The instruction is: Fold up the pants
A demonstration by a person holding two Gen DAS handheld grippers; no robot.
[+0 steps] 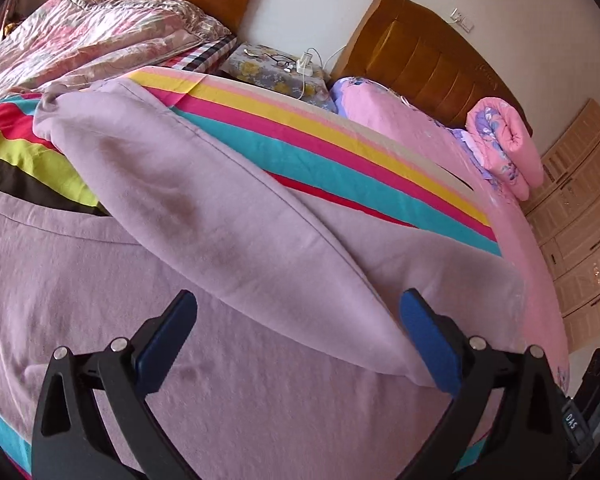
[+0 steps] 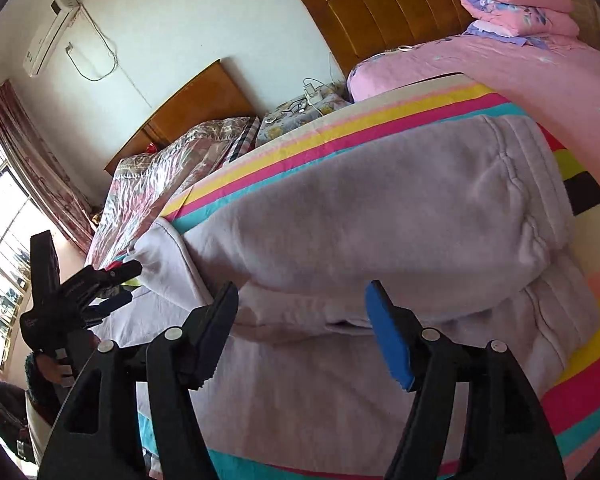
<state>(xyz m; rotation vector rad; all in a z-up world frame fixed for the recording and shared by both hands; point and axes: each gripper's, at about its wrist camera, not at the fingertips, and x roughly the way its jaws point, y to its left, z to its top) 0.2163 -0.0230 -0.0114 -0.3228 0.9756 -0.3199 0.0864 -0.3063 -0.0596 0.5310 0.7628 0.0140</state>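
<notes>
Lilac sweatpants [image 1: 204,216] lie on a striped sheet on the bed, one leg folded over the other. In the right wrist view the pants [image 2: 380,216] show the elastic waistband at the right and the leg ends at the left. My left gripper [image 1: 298,308] is open and empty, just above the pants' fold. It also shows in the right wrist view [image 2: 128,284], open, by the leg ends. My right gripper [image 2: 302,300] is open and empty, close over the pants' near edge.
A striped sheet [image 1: 340,140] covers the bed. A rolled pink quilt [image 1: 508,144] lies near the wooden headboard [image 1: 420,48]. A second bed with a floral quilt [image 1: 100,28] and a nightstand [image 1: 276,68] with cables stand beyond. Drawers [image 1: 580,220] are at the right.
</notes>
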